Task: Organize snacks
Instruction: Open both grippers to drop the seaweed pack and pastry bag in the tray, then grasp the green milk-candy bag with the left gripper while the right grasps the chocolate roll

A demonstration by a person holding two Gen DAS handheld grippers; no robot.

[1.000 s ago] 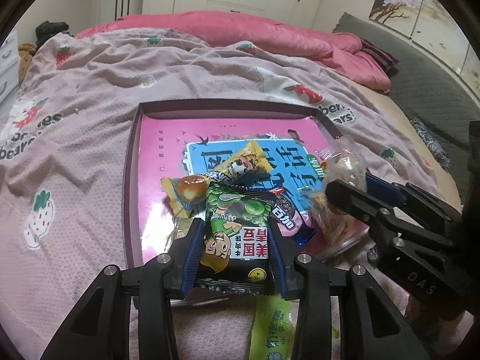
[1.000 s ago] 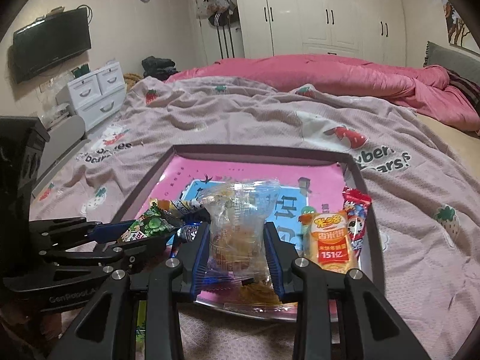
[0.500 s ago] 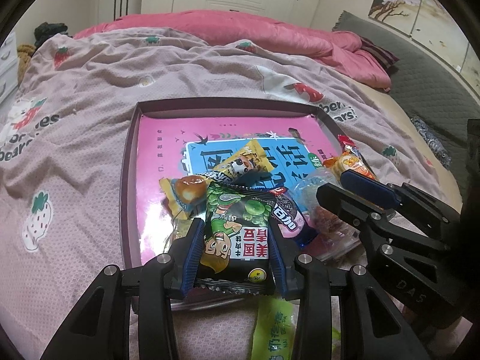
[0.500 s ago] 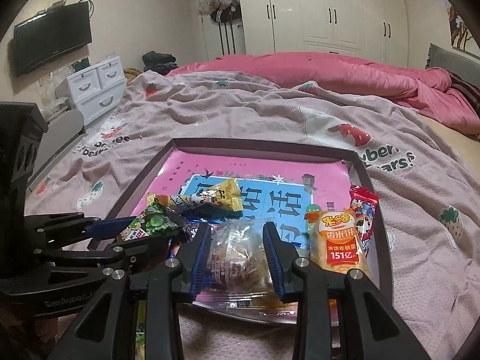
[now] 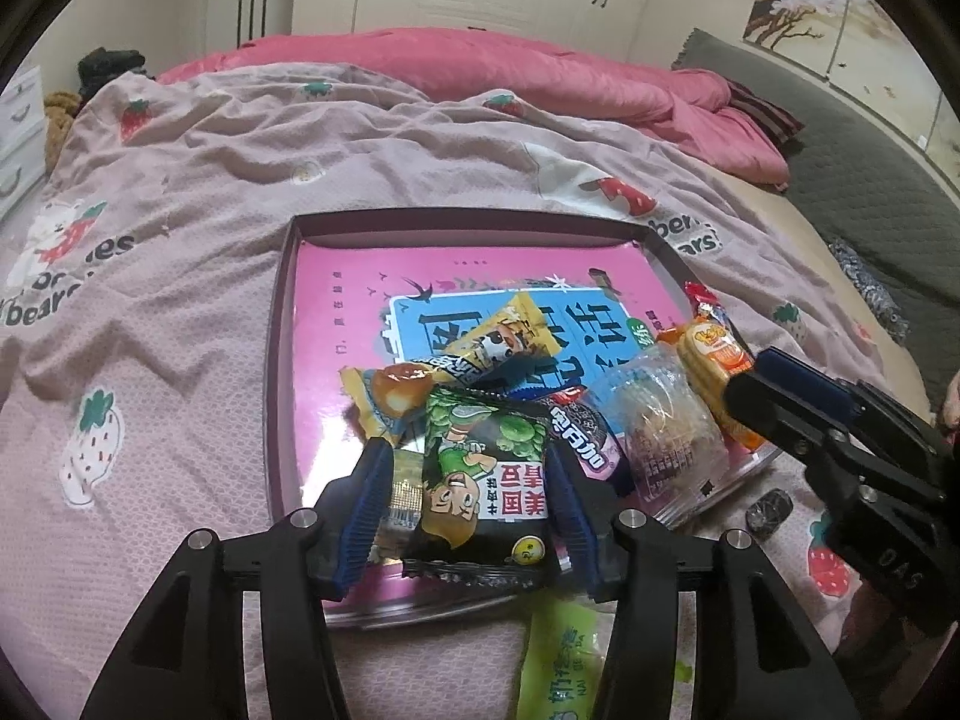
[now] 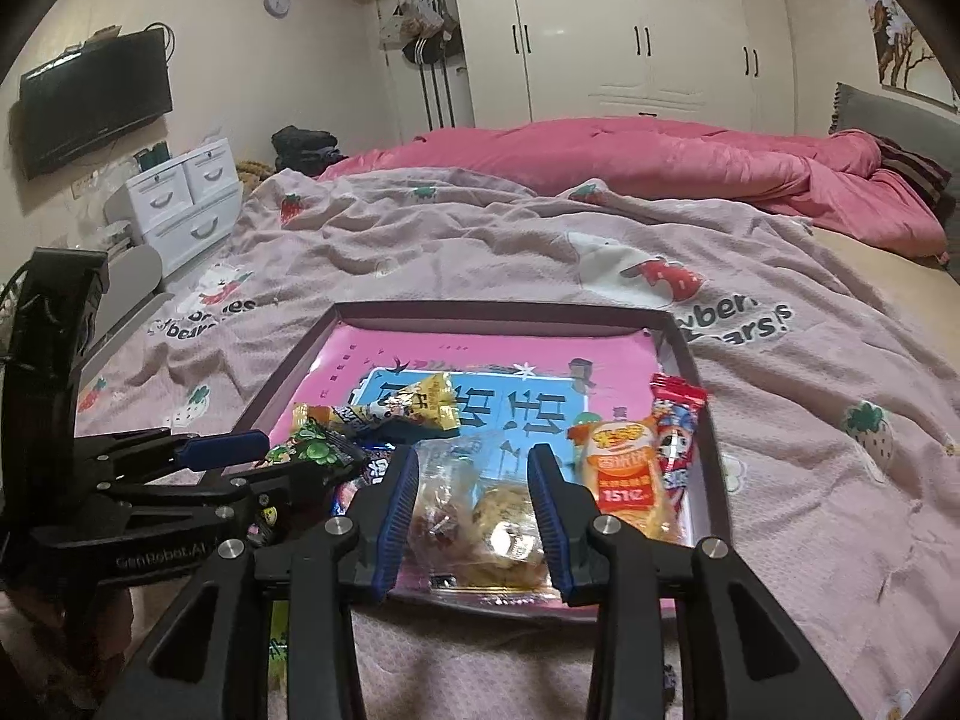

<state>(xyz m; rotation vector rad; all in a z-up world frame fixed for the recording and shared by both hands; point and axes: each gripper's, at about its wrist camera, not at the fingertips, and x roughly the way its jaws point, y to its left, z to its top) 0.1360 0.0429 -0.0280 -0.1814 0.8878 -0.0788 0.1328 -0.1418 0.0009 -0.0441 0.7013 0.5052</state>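
Green pea packet (image 5: 485, 483) is sitting pinched in the left tongs (image 5: 474, 516) over the tray's (image 5: 282, 372) near edge, while the right tongs (image 6: 474, 516), spread wide around the clear cookie bag (image 6: 480, 519), are needing a straight retreat.

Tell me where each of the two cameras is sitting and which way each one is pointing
Left wrist: sits on the left gripper, looks forward over the tray on the bed; its fingers straddle the green pea packet, and the right gripper enters from the right.
Right wrist: sits on the right gripper, faces the same tray toward the wardrobe; its fingers flank the clear cookie bag, with the left gripper at left.
Shared: tray, both packets, orange cracker pack, pink quilt.
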